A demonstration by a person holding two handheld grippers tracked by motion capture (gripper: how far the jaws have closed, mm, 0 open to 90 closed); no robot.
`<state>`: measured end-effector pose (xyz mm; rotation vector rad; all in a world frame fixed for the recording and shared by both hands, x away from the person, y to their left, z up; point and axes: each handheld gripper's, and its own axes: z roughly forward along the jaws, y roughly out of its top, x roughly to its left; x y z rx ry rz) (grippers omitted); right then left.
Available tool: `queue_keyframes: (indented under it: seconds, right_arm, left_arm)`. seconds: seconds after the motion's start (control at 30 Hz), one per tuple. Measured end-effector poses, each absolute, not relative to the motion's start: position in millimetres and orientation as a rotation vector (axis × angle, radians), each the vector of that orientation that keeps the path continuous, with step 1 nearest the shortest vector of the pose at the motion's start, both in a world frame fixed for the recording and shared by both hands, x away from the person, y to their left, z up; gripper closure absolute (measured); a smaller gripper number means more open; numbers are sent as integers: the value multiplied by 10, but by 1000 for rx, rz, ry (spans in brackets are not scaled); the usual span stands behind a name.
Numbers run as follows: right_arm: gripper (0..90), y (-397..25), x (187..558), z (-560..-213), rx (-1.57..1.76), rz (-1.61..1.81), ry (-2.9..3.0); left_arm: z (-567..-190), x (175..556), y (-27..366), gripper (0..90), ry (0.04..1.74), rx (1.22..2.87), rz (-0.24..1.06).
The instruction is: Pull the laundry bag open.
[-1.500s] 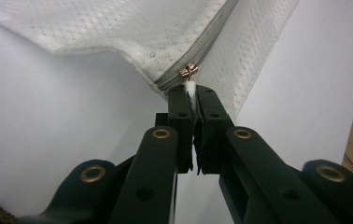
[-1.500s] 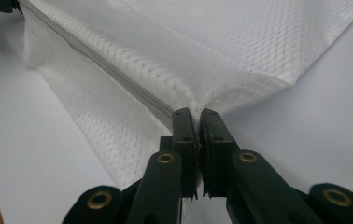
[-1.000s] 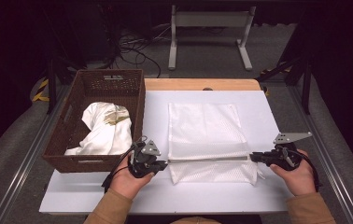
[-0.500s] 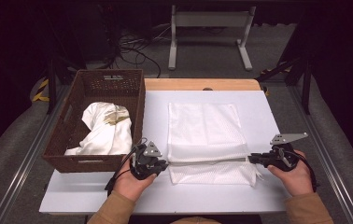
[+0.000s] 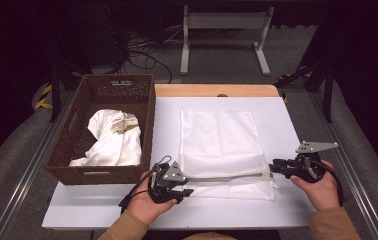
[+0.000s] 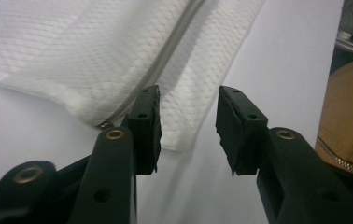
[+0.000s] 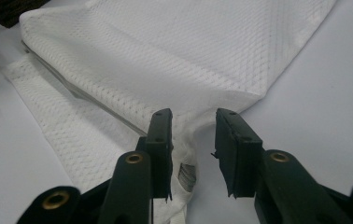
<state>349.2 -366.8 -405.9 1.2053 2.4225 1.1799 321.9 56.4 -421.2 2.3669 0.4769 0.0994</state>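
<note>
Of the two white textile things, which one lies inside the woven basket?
The crumpled white garment lies inside the dark brown woven basket. The other, the flat white mesh laundry bag with a zipper, lies spread on the white table, between both grippers.

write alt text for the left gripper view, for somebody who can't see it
The left gripper has its two black jaws open over a white table, with the corner of a white mesh laundry bag just beyond them. The bag's grey zipper runs diagonally toward the left jaw, ending near its tip. A tan sleeve shows at the right edge.
</note>
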Motion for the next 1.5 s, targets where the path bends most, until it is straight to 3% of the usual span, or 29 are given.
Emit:
queue_keyframes:
  seconds: [0.23, 0.47, 0.57, 0.7, 0.8, 1.5]
  right_arm:
    - [662, -3652, 3485, -4037, 1185, 1192, 2419]
    - [659, -3656, 3464, -3990, 1179, 1221, 2404]
    - [659, -3653, 3457, -3970, 1172, 1236, 2400]
    - [659, -3641, 3454, -3960, 1163, 1244, 2404]
    - [659, -3633, 3453, -3955, 1157, 1249, 2406]
    - [656, -3572, 3426, -3904, 1129, 1242, 2437]
  left_arm:
    - [-4351, 3248, 500, 554, 472, 2416, 73]
    - [-4460, 3274, 453, 558, 458, 2466, 108]
    - [-4468, 3274, 450, 619, 451, 2468, 144]
    - [-4457, 3266, 456, 825, 443, 2472, 163]
    - [-4424, 3241, 451, 873, 421, 2480, 158]
    - [-4302, 3149, 531, 865, 367, 2584, -77]
